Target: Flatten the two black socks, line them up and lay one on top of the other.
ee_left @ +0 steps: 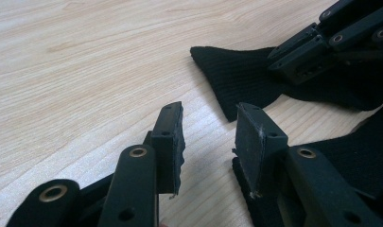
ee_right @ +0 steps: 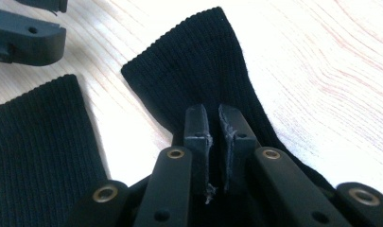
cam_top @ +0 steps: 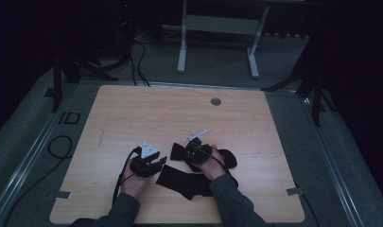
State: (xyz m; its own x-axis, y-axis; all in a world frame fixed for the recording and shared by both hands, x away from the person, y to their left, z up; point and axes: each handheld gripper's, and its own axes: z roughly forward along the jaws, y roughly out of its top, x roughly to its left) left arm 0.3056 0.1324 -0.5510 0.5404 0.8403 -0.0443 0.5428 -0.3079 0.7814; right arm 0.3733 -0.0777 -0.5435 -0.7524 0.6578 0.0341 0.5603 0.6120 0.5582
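The right gripper [ee_right: 213, 142] is clenched on a black sock [ee_right: 198, 66], whose cuff runs toward 12 o'clock from the jaws. The left gripper [ee_left: 208, 142] stands released over the wooden table [ee_left: 85, 71], nearer the second sock [cam_top: 182, 182] at its 4 o'clock. No containers here.

A light wooden desk [cam_top: 132, 113] carries two black socks; one sock [cam_top: 187, 182] lies flat near its front edge, the other sock [cam_top: 227, 158] just behind it. A small grey round cap [cam_top: 216, 101] sits in the desk well behind the socks, near the far edge.
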